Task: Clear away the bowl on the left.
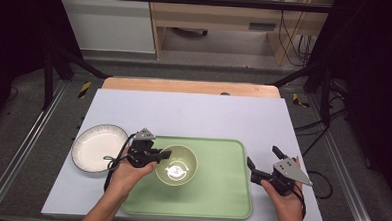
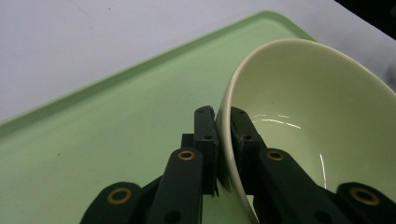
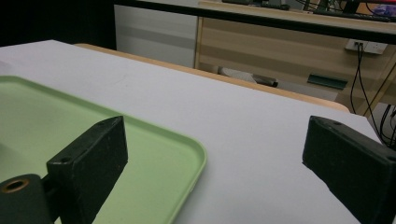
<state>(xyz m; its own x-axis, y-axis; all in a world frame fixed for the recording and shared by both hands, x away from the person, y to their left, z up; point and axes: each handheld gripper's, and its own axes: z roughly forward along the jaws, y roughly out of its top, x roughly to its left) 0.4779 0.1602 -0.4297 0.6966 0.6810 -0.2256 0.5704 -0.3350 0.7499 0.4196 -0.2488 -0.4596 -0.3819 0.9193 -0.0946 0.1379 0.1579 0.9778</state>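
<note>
A pale green bowl (image 1: 177,165) sits on the left part of a green tray (image 1: 220,186). My left gripper (image 1: 165,154) is shut on the bowl's left rim, one jaw inside and one outside. In the left gripper view the bowl (image 2: 317,116) curves off to the right, its rim pinched in the left gripper (image 2: 223,122), with the tray (image 2: 102,140) under it. My right gripper (image 1: 263,157) stands open at the tray's right edge with nothing between its jaws. The right gripper (image 3: 224,149) view looks over the tray's far right corner (image 3: 154,154).
A white ribbed plate (image 1: 93,147) lies on the grey mat (image 1: 194,115) left of the tray, close behind my left hand. Black frame posts stand at the table's far corners. A wooden cabinet (image 3: 280,42) is beyond the table.
</note>
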